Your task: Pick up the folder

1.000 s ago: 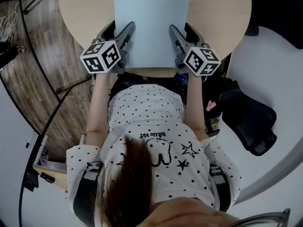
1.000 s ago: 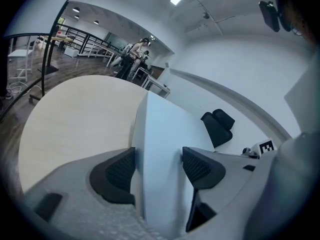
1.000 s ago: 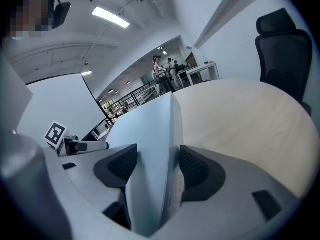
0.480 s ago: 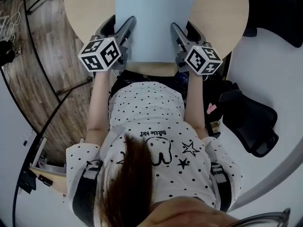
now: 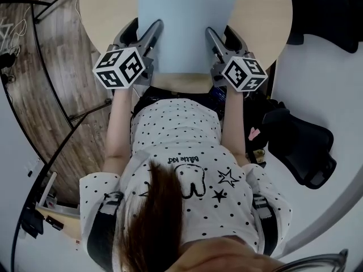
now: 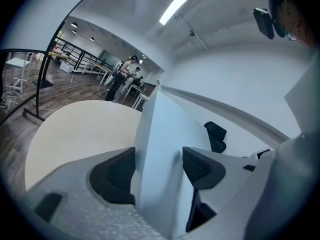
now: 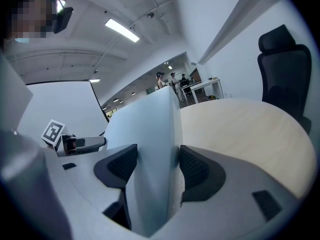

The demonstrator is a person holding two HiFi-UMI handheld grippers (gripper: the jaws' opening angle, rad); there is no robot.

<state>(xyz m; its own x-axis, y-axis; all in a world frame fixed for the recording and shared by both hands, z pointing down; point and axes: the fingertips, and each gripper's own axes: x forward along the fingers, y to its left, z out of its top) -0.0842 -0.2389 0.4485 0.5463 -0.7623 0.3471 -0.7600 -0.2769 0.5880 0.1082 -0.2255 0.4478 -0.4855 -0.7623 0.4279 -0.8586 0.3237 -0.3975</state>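
The folder (image 5: 187,27) runs lengthwise away from the person; jaws of the left gripper (image 5: 143,33) pinch its left edge, those of the right gripper (image 5: 222,35) its right.

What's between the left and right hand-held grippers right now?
The pale blue folder spans from the left hand-held gripper to the right hand-held gripper, each clamped on one side edge. The head view shows it.

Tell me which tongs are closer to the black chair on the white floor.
Right. The right tongs, clamped on the folder's right edge, sit on the black chair's side; the left tongs grip the opposite edge, farther away.
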